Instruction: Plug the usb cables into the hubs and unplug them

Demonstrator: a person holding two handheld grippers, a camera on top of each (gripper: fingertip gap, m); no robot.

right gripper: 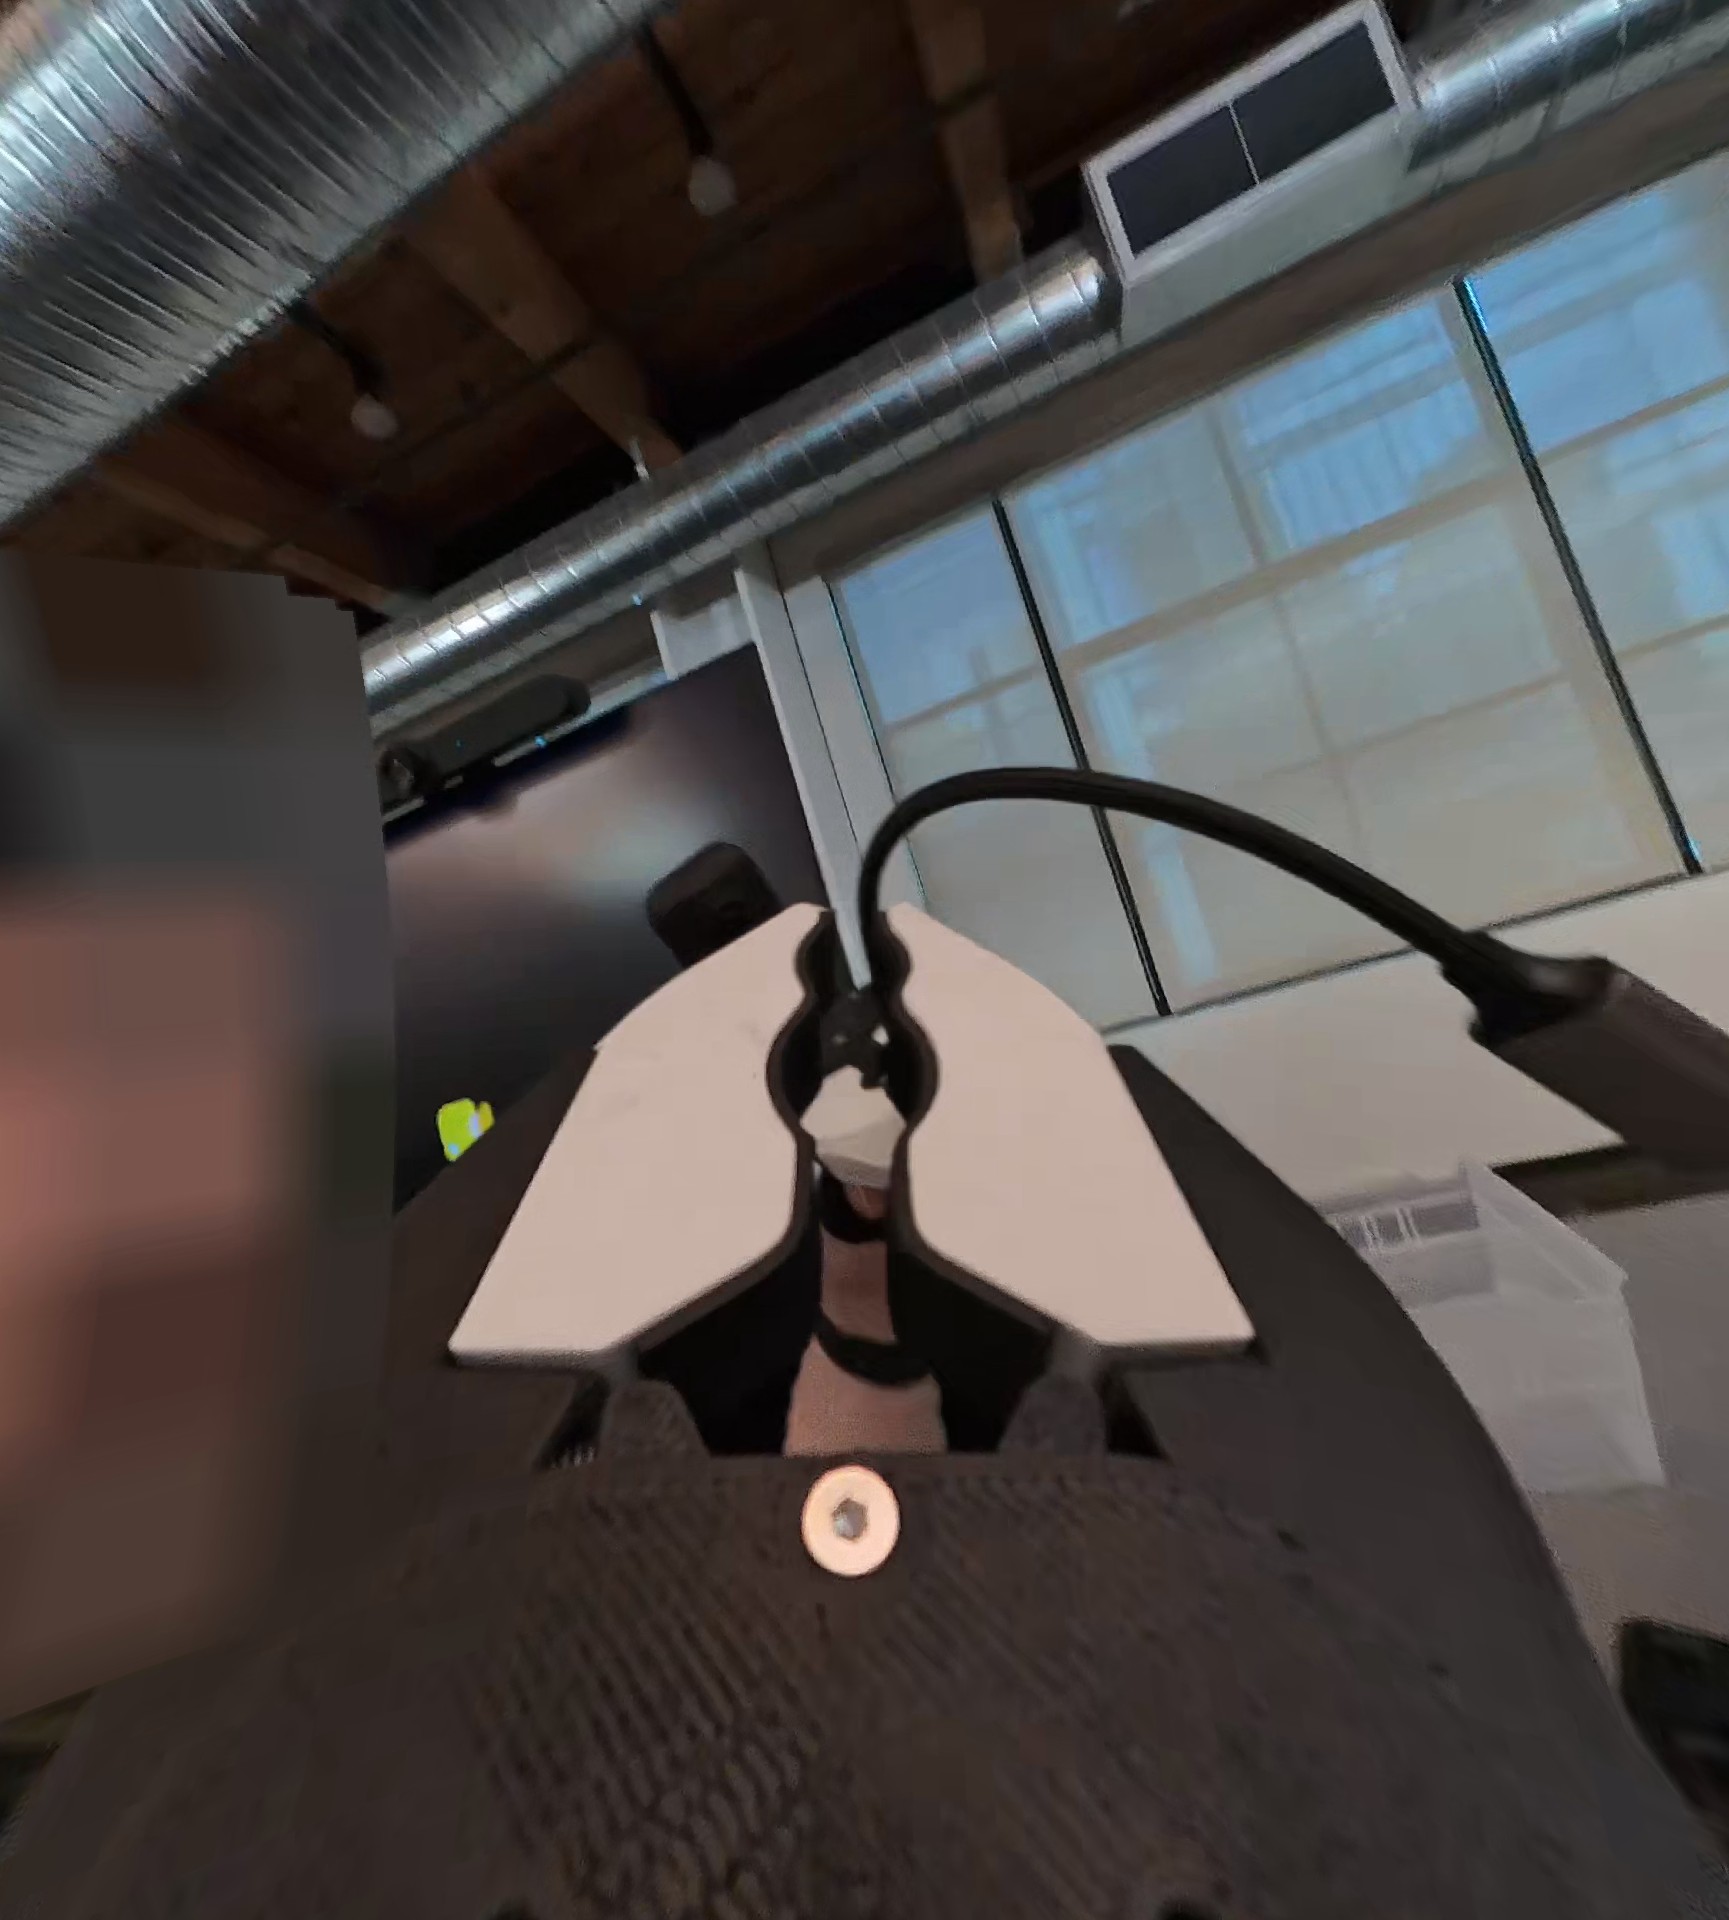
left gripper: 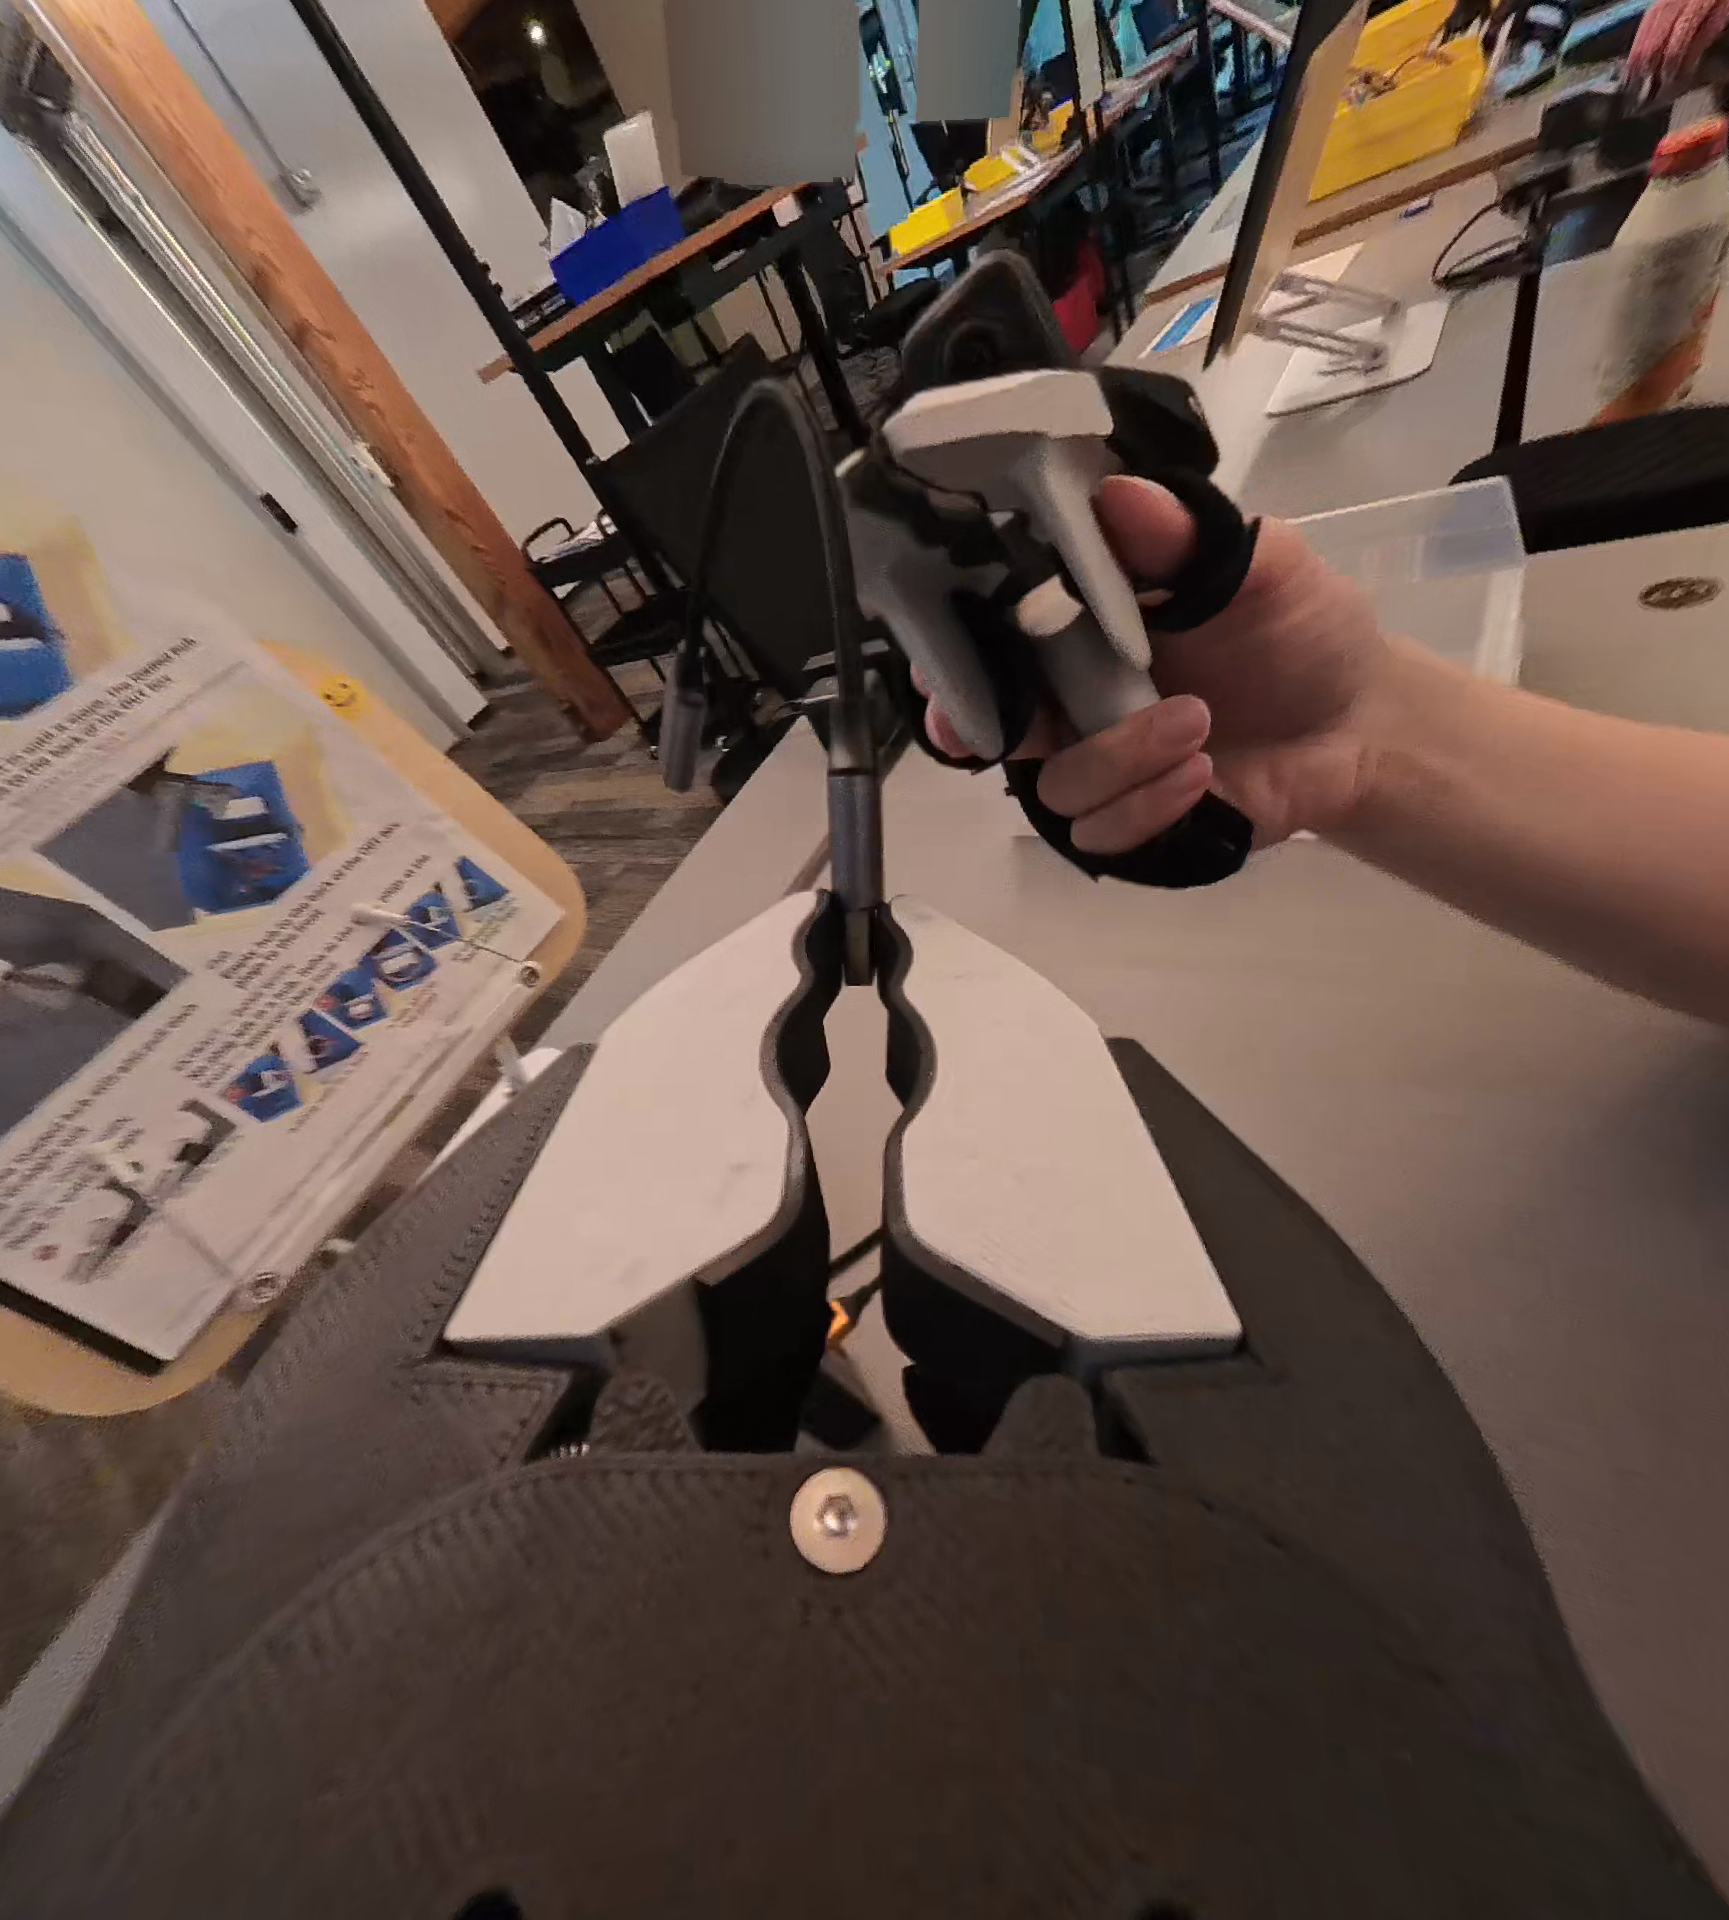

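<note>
My left gripper (left gripper: 858, 940) is shut on the tip of a grey usb plug (left gripper: 855, 831) and holds it above the grey table (left gripper: 1307, 1195). The plug's black cable (left gripper: 787, 416) rises, loops over and ends in a small grey hub (left gripper: 678, 717) that hangs in the air. A hand holds the right gripper's handle (left gripper: 1026, 582) just behind the plug; its fingertips are hard to make out there. In the right wrist view my right gripper (right gripper: 855, 1023) is shut on the black cable (right gripper: 1099, 790), which arcs right to the dark grey hub (right gripper: 1670, 1081).
A board with printed instruction sheets (left gripper: 216, 935) leans at the left. A clear plastic box (left gripper: 1411, 582) stands on the table behind the hand and also shows in the right wrist view (right gripper: 1483, 1299). A black chair (left gripper: 725, 540) and desks stand beyond the table edge.
</note>
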